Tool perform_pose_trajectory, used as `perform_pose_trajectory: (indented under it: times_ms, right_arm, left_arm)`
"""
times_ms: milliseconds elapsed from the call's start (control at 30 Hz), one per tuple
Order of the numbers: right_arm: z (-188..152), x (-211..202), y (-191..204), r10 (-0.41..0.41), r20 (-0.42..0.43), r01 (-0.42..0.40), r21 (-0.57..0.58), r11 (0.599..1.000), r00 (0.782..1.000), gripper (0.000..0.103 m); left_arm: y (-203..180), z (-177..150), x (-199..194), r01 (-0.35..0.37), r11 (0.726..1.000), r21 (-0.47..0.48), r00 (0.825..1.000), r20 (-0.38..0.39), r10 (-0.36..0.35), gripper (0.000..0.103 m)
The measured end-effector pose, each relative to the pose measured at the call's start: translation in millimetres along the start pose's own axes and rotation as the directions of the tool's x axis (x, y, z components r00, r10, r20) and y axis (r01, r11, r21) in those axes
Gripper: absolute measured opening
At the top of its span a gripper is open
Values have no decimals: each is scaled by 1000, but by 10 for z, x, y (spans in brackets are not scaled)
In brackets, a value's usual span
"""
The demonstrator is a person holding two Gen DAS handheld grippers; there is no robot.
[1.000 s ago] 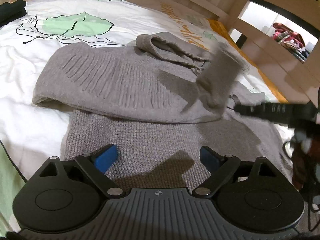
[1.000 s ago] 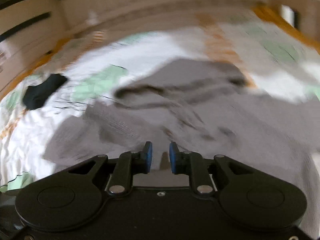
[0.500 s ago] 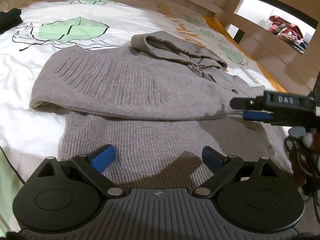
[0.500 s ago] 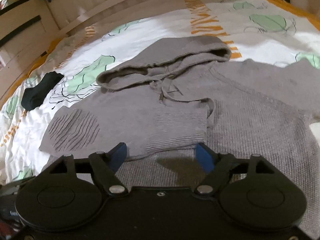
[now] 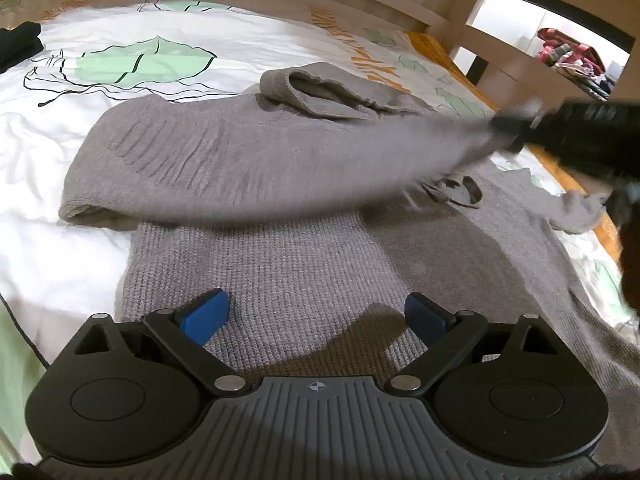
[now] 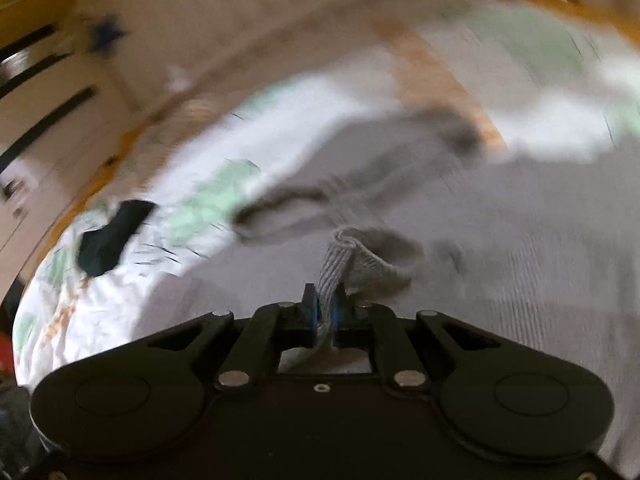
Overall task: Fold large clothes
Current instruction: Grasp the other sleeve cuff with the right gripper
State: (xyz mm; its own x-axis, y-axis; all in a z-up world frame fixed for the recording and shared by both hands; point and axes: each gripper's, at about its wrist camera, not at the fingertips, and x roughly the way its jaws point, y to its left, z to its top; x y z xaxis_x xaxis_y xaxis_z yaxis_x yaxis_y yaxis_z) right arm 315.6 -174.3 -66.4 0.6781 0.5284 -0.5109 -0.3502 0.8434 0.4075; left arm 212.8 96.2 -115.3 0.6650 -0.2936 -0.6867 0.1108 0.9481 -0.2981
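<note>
Left wrist view shows the grey knitted hoodie (image 5: 280, 264) lying flat on the bed sheet (image 5: 60, 168), white with green leaf prints. One sleeve (image 5: 248, 160) is folded across the chest, its far end blurred and lifted toward the right gripper (image 6: 324, 312). This gripper's jaws have just been closing and now pinch the ribbed cuff (image 6: 360, 256). The left gripper (image 5: 316, 316) stands wide apart over the lower hem, holding nothing. White sheet lies free at the left; a dark garment (image 5: 20, 44) lies near the far left edge.
</note>
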Motion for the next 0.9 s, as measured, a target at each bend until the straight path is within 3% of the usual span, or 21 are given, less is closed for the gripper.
perform_pose_trajectory:
  times_ms: [167,333,467,533,600,733,900]
  right_arm:
    - [272,-251,-221,-111,69,115,-53,992,991,14]
    - [207,-103,-689,-246,-11,246,-21,969,969,14]
    - [69,36,-750,-281,-54,279,-41,959,958,14]
    - [57,-7,-701,-289,-24,287,-73,955,957,14]
    - [53,-49,-683,-293,10,293,-78,953,956,14]
    - [-21,129,-720,-320,-61,312,-108,944,945,14]
    - [-189,215,-797,-328,-104,315,-118,942,939,15]
  left_arm:
    - [0,-8,3,-1,1000,4,1000,3,1,96]
    - [-31,-15,1,-14,1000,23,1000,2,14,96]
    - [-4,33,-65,6,1000,-1,1000,-7,-6,95]
    - [2,136,-162,15,1000,-19,1000,-27,-16,95]
    - [-12,269,-302,22,1000,-14,1000,11,-22,95]
    - [20,636,-382,-46,998,30,995,87,43,96]
    - [279,1017,-57,-214,976,35,974,91,210,95]
